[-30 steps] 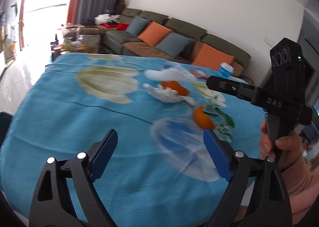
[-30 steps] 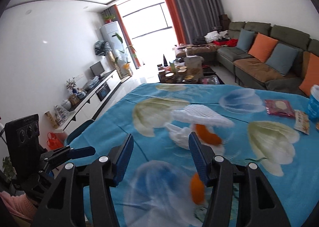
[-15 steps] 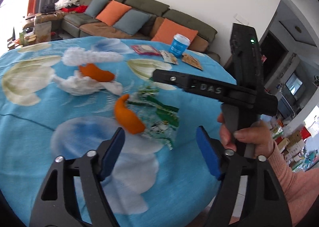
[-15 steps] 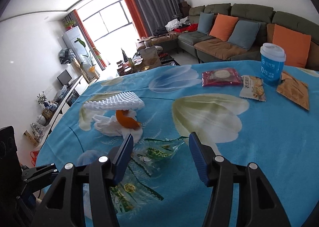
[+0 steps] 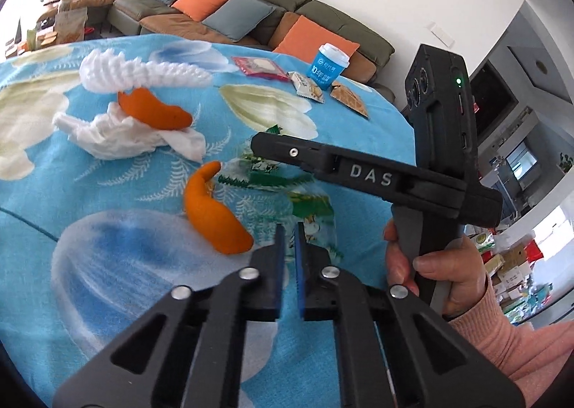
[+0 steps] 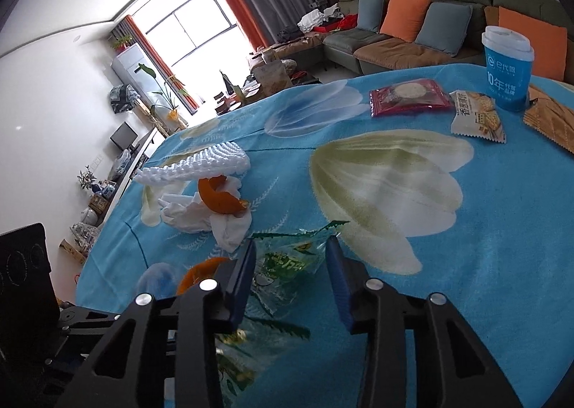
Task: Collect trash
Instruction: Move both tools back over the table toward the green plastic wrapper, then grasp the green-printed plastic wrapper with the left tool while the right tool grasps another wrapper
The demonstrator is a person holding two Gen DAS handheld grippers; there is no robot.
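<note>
Step in hand looks like gathering the clear green-printed wrapper (image 6: 287, 264); left tool (image 5: 290, 239) is pressed together at its 6 o'clock edge, whether pinching it I cannot tell; right tool (image 6: 290, 261), spread, straddles it; next, close.

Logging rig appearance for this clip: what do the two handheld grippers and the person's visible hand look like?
Both grippers, left gripper and right gripper, have black cut-out frames, silver rivets and blue finger pads. Seen from the left wrist view, the right unit carries white "DAS" lettering and a green indicator light. The right hand is bare, with a salmon-pink knit sleeve.
</note>
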